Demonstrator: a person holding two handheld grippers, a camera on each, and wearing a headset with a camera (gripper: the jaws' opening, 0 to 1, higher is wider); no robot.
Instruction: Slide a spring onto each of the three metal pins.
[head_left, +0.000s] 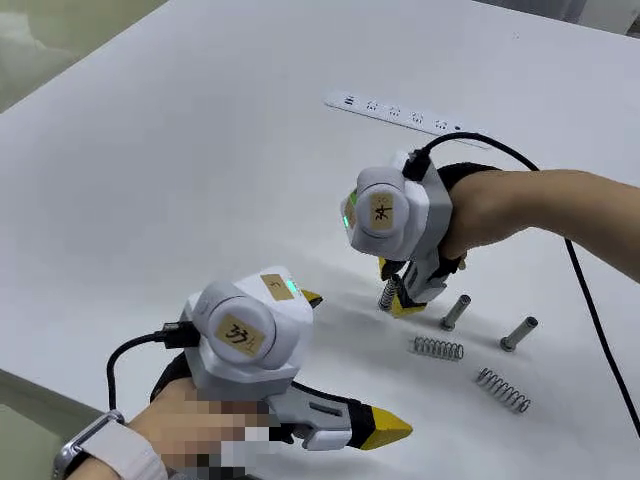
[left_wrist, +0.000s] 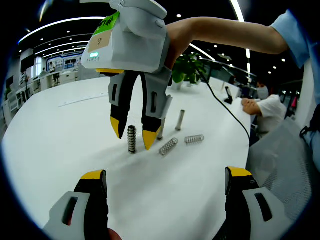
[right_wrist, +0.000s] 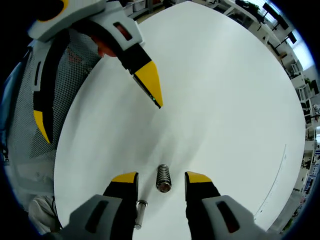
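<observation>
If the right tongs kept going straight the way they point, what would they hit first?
Probably the upright spring, which stands between the open right tongs; their tips would then reach the table.

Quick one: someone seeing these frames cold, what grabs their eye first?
The right gripper, jaws open, straddles an upright sprung pin on the white table. Beside it in the head view stand two bare pins, with two loose springs lying flat in front of them. The left gripper hangs open and empty, nearer the person.
</observation>
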